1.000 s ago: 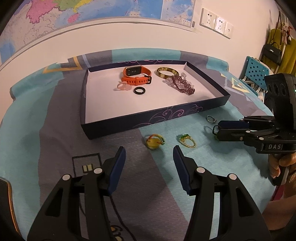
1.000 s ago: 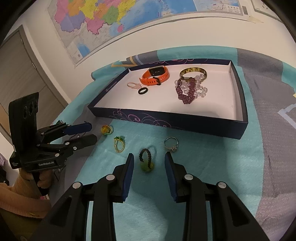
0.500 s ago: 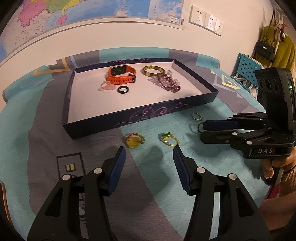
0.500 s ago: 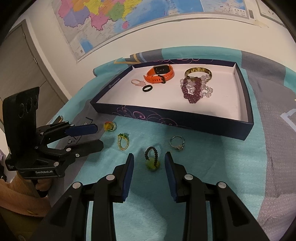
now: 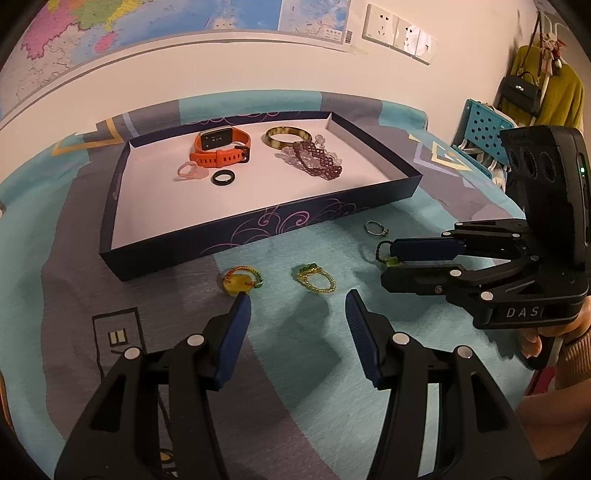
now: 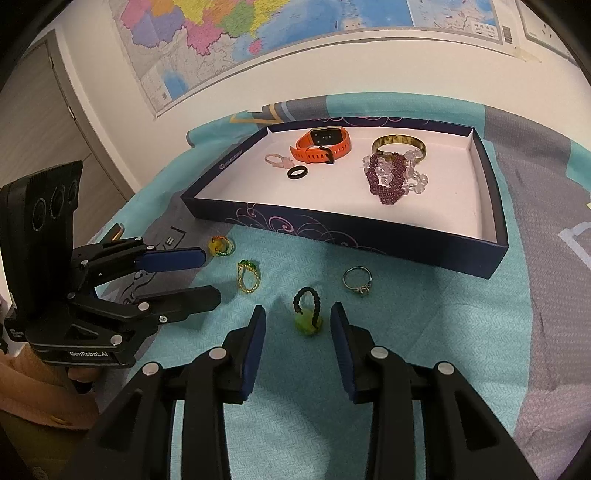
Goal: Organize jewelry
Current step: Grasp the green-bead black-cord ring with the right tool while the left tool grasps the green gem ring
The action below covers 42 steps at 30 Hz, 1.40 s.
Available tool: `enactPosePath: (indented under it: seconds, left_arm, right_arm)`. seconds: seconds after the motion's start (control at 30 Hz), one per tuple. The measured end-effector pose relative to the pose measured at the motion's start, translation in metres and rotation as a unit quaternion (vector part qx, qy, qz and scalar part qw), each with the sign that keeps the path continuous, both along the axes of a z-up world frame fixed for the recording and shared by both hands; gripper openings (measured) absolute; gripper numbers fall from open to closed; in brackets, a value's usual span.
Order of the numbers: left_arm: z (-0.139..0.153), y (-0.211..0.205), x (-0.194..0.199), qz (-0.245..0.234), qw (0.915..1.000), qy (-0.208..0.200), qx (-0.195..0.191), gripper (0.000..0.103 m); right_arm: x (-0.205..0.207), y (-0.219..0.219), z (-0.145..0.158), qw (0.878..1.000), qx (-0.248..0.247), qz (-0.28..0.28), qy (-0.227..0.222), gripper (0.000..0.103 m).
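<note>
Grey door [image 6: 55, 122] only in right view; handbag [image 5: 522, 92] left.

Legible markings on the two handheld grippers

The right gripper [image 5: 386, 264], at the right edge of the left wrist view, carries a small plate on its black body reading "DAS" in pale capitals. The left gripper [image 6: 208, 275], at the lower left of the right wrist view, carries a like plate reading "GenRobot.AI". The wall map [image 6: 258, 33] across the top of both views and the round logo on the tray [image 6: 495, 192] rim bear print too small to read.
</note>
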<state>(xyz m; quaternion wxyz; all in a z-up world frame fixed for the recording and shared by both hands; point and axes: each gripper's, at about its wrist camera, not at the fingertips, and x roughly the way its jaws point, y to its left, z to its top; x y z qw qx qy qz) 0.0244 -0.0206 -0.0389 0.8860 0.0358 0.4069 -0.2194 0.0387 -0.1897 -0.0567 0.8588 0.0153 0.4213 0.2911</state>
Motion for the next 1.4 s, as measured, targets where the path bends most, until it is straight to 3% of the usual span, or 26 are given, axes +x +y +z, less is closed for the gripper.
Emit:
enactPosePath:
  seconds: [0.47, 0.9, 1.2, 1.23, 1.4]
  left_arm:
    - [-0.003, -0.014, 0.007, -0.014, 0.9999, 0.006, -0.002, 0.049]
    - [-0.004, -0.02, 0.019, -0.018, 0.9998, 0.013, 0.003, 0.04]
    - [-0.006, -0.021, 0.024, -0.018, 0.9997, 0.016, 0.006, 0.021]
    - [-0.006, -0.021, 0.024, -0.018, 0.9997, 0.016, 0.005, 0.014]
    - [-0.006, -0.022, 0.023, -0.018, 0.9997, 0.014, 0.009, 0.013]
  right_arm:
    - [0.0, 0.001, 0.0, 1.0, -0.006, 0.002, -0.003, 0.035]
    - [0.0, 0.0, 0.0, 1.0, -0.004, 0.002, -0.002, 0.035]
    - [0.0, 0.0, 0.0, 1.0, -0.008, -0.001, -0.003, 0.032]
    - [0.0, -0.001, 0.0, 1.0, -0.008, -0.003, -0.003, 0.031]
    - [0.001, -0.004, -0.001, 1.0, -0.009, -0.013, 0.001, 0.018]
